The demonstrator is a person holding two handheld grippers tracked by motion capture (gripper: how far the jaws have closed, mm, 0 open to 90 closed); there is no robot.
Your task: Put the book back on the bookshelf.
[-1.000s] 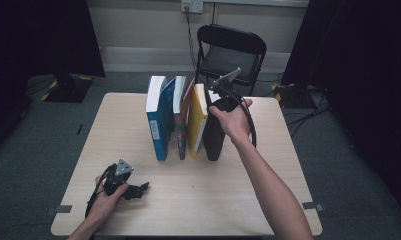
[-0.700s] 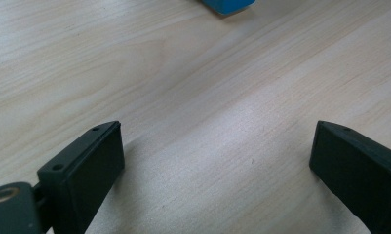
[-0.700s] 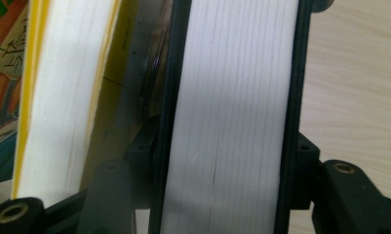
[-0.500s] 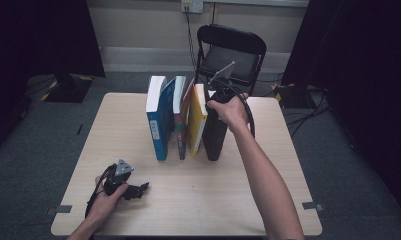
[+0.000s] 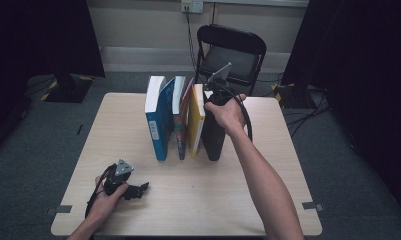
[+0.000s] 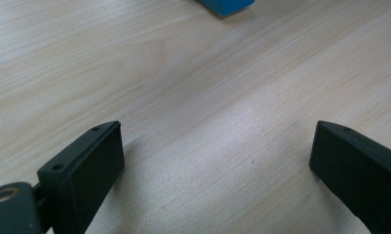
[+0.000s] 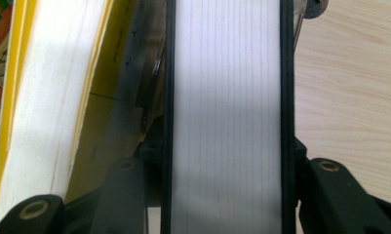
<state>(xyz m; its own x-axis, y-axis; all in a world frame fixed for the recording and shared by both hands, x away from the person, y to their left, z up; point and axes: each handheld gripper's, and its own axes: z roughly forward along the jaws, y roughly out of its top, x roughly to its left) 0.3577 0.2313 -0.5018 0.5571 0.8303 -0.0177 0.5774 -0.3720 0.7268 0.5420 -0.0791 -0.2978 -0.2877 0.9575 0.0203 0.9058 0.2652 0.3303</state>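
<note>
Several books stand upright in a row mid-table: a blue book [image 5: 158,122], a thin one [image 5: 180,120], a yellow book [image 5: 197,122] and a black book [image 5: 214,137] at the right end. My right gripper [image 5: 214,106] comes down over the black book's top edge. In the right gripper view its jaws [image 7: 227,151] straddle the white page block [image 7: 227,73], and the pads lie against both black covers after just closing in. The yellow book [image 7: 47,112] leans beside it. My left gripper [image 5: 138,190] rests on the table front left, open with bare wood between its jaws [image 6: 217,161].
The wooden table [image 5: 268,190] has free surface in front of and to both sides of the books. A black folding chair [image 5: 233,55] stands behind the far edge. A corner of the blue book [image 6: 227,6] lies ahead of the left gripper.
The right hand has shifted only slightly on top of the black book. The left hand and gripper have stayed where they were.
</note>
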